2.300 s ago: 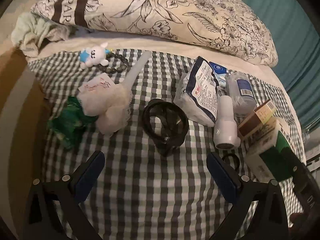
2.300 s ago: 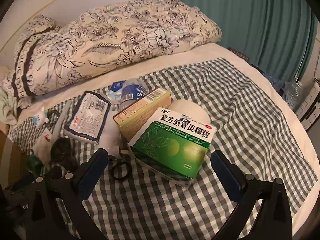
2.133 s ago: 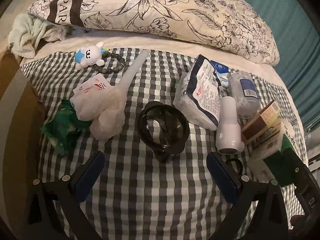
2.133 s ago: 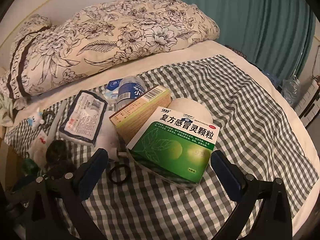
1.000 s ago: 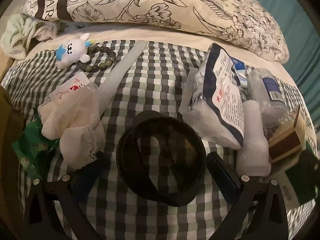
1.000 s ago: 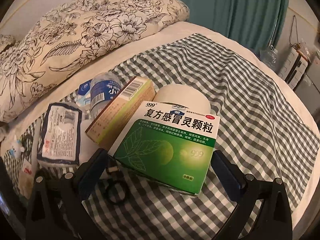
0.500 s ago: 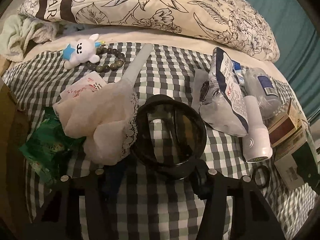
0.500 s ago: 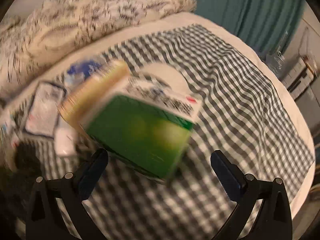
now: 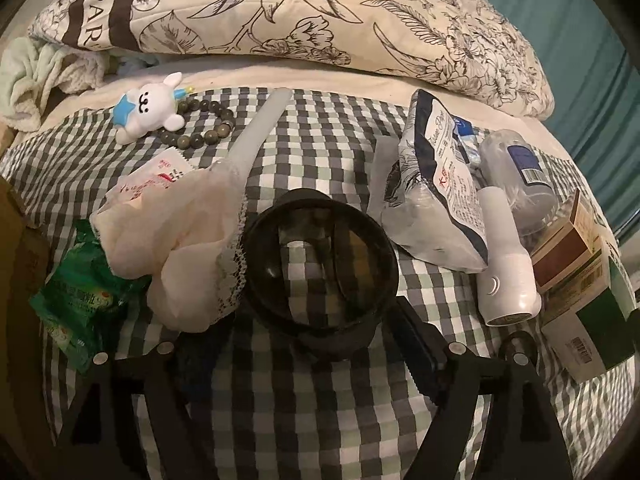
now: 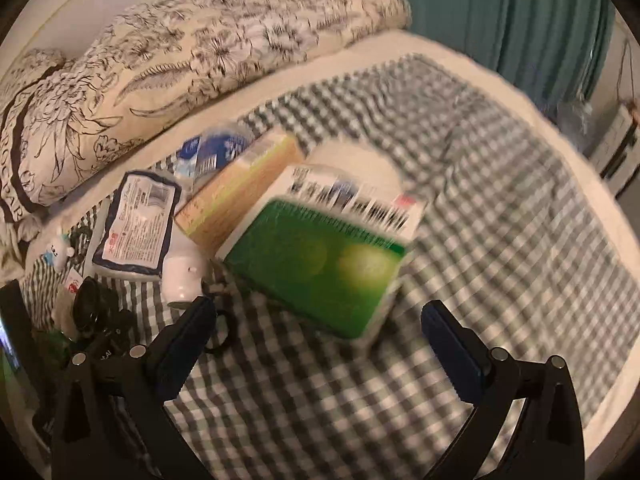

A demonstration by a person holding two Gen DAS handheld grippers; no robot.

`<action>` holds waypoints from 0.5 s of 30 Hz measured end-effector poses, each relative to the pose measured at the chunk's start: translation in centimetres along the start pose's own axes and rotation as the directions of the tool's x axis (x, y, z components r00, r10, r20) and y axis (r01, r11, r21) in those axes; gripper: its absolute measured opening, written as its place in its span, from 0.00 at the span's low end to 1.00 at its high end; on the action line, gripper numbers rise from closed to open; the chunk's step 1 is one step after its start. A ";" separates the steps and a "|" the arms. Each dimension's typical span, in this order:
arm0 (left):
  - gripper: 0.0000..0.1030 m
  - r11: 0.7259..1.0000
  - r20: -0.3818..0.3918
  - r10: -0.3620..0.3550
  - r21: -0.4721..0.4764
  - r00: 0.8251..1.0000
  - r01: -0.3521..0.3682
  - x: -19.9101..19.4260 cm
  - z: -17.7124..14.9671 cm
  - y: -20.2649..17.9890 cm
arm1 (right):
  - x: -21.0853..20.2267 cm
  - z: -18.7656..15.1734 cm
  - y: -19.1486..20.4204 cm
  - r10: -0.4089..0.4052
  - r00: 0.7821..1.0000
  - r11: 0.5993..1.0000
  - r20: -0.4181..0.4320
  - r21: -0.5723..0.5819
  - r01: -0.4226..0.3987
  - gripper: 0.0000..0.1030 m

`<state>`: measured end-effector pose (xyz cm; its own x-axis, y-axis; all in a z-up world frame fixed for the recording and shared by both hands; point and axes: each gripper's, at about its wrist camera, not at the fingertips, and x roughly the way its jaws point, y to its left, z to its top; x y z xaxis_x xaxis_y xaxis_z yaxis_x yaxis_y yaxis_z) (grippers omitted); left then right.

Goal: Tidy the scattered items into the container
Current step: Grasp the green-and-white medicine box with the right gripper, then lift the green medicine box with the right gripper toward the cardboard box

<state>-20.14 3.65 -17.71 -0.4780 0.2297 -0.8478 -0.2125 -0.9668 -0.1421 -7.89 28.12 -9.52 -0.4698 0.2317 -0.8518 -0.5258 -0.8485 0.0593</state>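
In the left wrist view my left gripper (image 9: 320, 340) is shut on the near side of a coiled black belt (image 9: 320, 268) on the checked cloth. Beside the belt lie a cream lace bath puff (image 9: 188, 248), a green packet (image 9: 80, 296), a tissue pack (image 9: 436, 208) and a white cylinder device (image 9: 506, 264). In the blurred right wrist view my right gripper (image 10: 320, 336) is open and empty, just in front of a green and white medicine box (image 10: 324, 252). A tan box (image 10: 240, 196) leans behind it.
A floral pillow (image 9: 300, 8) lies along the back. A white toy (image 9: 148, 108), a bead bracelet (image 9: 200, 128), a water bottle (image 9: 520, 176) and a small black ring (image 10: 220, 332) lie on the cloth. A teal curtain (image 10: 500, 8) hangs at the right. The bed edge drops at the left.
My left gripper moved forward to the belt and closed on its near side. My right gripper stayed open and swung about in front of the green box, blurring the view.
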 end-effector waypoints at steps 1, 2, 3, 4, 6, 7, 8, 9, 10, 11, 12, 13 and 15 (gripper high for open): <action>0.79 1.000 0.001 -0.005 0.000 1.000 0.005 0.1 0.1 0.0 | -0.3 0.5 -0.1 0.000 1.000 0.998 0.005 -0.060 0.000 1.00; 0.79 1.000 0.003 -0.005 0.001 1.000 0.005 0.3 0.2 0.0 | -0.5 0.9 -0.1 0.015 1.000 0.992 0.004 -0.127 -0.015 1.00; 0.79 1.000 0.005 -0.005 0.005 1.000 0.005 0.4 0.3 0.0 | -0.4 1.3 0.0 0.042 0.999 0.976 -0.014 -0.214 -0.044 1.00; 0.79 1.000 0.009 -0.002 0.008 1.000 0.002 0.5 0.4 -0.1 | -0.1 1.7 0.2 0.061 0.997 0.952 -0.046 -0.299 -0.072 1.00; 0.79 1.000 0.012 0.000 0.012 1.000 0.000 0.6 0.3 -0.1 | 0.3 1.9 0.7 0.059 0.995 0.891 -0.084 -0.445 -0.091 1.00; 0.79 1.000 0.017 0.002 0.015 1.000 -0.002 0.6 0.3 -0.1 | 0.4 1.9 1.0 0.042 0.996 0.855 -0.080 -0.513 -0.078 1.00; 0.78 1.000 0.020 0.004 0.018 1.000 -0.004 0.6 0.2 -0.2 | 0.4 2.0 1.2 0.026 0.997 0.822 -0.071 -0.566 -0.061 1.00; 0.69 1.000 0.023 0.010 0.022 1.000 -0.010 0.5 0.2 -0.1 | 0.5 2.1 1.4 0.013 0.998 0.793 -0.054 -0.607 -0.044 1.00; 0.64 0.999 0.026 0.023 0.025 0.999 -0.024 0.4 0.2 -0.1 | 0.6 2.2 1.4 0.005 0.999 0.768 -0.036 -0.640 -0.027 1.00; 0.55 0.999 0.029 0.033 0.025 0.999 -0.034 0.3 0.2 -0.1 | 0.8 2.5 1.5 0.003 1.000 0.746 -0.021 -0.665 -0.017 1.00; 0.48 0.999 0.027 0.032 0.025 0.999 -0.032 0.2 0.2 0.0 | 1.0 2.7 1.5 0.010 1.000 0.734 -0.015 -0.679 -0.018 1.00; 0.44 0.999 0.026 0.024 0.024 0.999 -0.025 0.1 0.2 0.1 | 1.2 3.0 1.4 0.028 0.999 0.729 -0.025 -0.683 -0.038 1.00; 0.37 1.000 0.020 0.012 0.020 1.000 -0.012 -0.2 0.2 0.3 | 1.8 3.2 1.2 0.059 0.996 0.730 -0.060 -0.679 -0.084 1.00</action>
<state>-20.24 3.38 -17.49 -0.4970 0.2206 -0.8392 -0.2242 -0.9670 -0.1214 -11.62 29.03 -9.28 -0.4565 0.1520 -0.8766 0.1371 -0.9615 -0.2381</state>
